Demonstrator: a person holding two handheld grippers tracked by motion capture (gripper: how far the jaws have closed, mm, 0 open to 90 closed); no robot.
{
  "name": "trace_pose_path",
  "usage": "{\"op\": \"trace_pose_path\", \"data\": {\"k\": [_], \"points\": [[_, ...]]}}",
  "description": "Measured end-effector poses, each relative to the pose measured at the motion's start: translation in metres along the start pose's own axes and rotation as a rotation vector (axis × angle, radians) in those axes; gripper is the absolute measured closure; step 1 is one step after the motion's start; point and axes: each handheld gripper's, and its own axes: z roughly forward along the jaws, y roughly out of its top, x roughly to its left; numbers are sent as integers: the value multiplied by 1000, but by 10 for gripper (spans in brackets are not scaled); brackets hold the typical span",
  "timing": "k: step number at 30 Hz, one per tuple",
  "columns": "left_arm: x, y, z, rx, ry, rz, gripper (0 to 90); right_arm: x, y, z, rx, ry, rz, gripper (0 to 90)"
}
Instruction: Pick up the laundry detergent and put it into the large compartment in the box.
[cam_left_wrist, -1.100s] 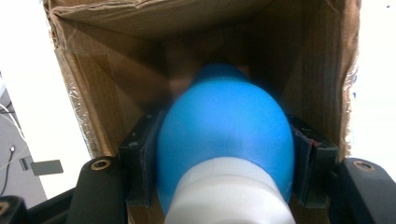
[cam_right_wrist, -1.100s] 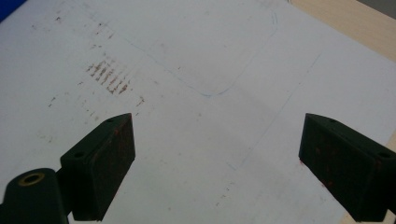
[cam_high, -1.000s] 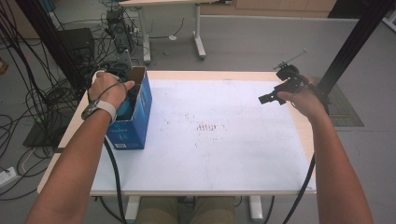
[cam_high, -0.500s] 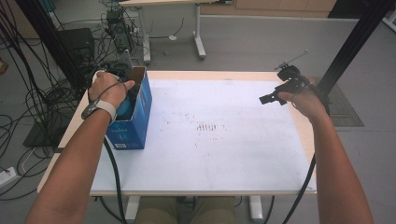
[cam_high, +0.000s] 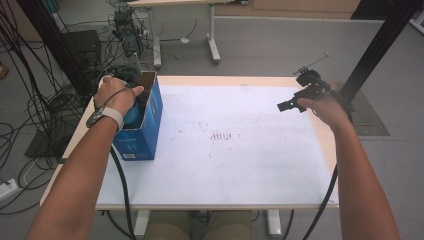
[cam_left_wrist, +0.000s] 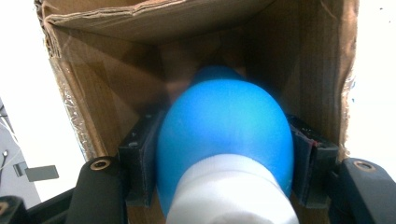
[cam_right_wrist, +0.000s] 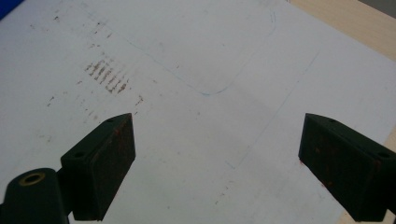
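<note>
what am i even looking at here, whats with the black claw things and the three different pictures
A person sits at a table holding a hand-operated two-jaw gripper in each hand. The high view looks down from above; the other two come from cameras riding on each gripper. The left gripper reaches into an open blue cardboard box and is shut on a blue and white rounded object. The right gripper is open and holds nothing, above a white sheet with brownish marks.

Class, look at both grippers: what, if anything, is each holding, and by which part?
The left gripper clamps a blue-and-white rounded object across its blue widest part, inside the cardboard box. The right gripper is open, holding nothing.
</note>
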Motion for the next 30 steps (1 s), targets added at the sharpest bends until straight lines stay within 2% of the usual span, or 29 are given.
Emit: {"op": "trace_pose_path", "data": {"k": [30], "points": [[2, -1, 0, -9, -11, 2, 372, 0, -2, -5, -8, -6, 3, 109]]}}
